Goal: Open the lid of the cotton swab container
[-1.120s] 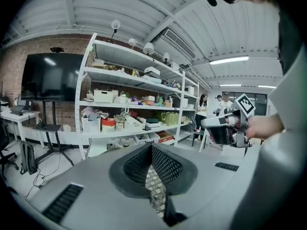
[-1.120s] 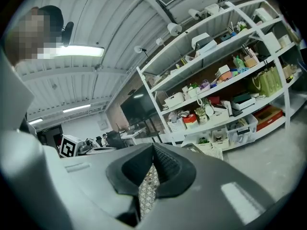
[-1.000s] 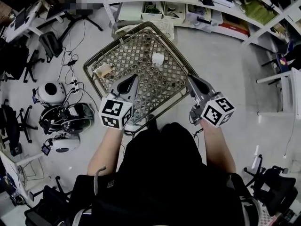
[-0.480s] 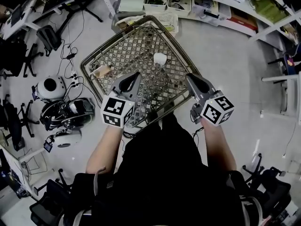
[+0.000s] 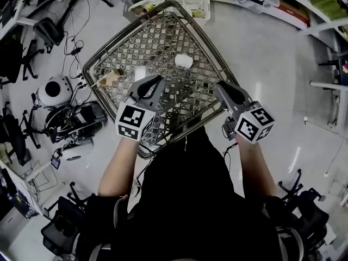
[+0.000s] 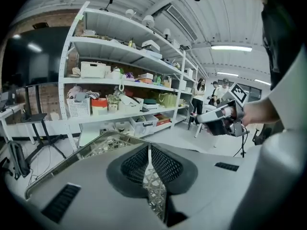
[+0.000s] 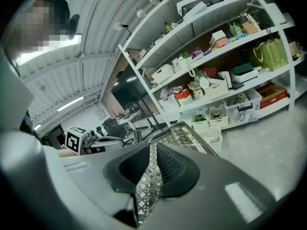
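On the far left of the mesh lies a small tan item [image 5: 112, 78], well apart from the work; the left gripper [image 5: 154, 82] hovers over the near part of the table with its jaws pressed together on nothing; ahead of it and a little to its right stands the small white container [image 5: 184, 61], which I take for the cotton swab container, on the middle of the mesh; it lies between the two grippers' lines and beyond both tips, somewhat nearer the left one; it looks squat, and its lid's seam or hinge is too small to read; the right gripper [image 5: 222, 87] hangs at the table's near right edge, jaws just opened to a narrow slit, only mesh showing through; so either hand must reach forward and inward. The table [image 5: 163, 37] is a metal lattice with a raised rim, set corner-on to the person; around it are pale floor [image 5: 261, 53], tangled cables, and shelves of bins.
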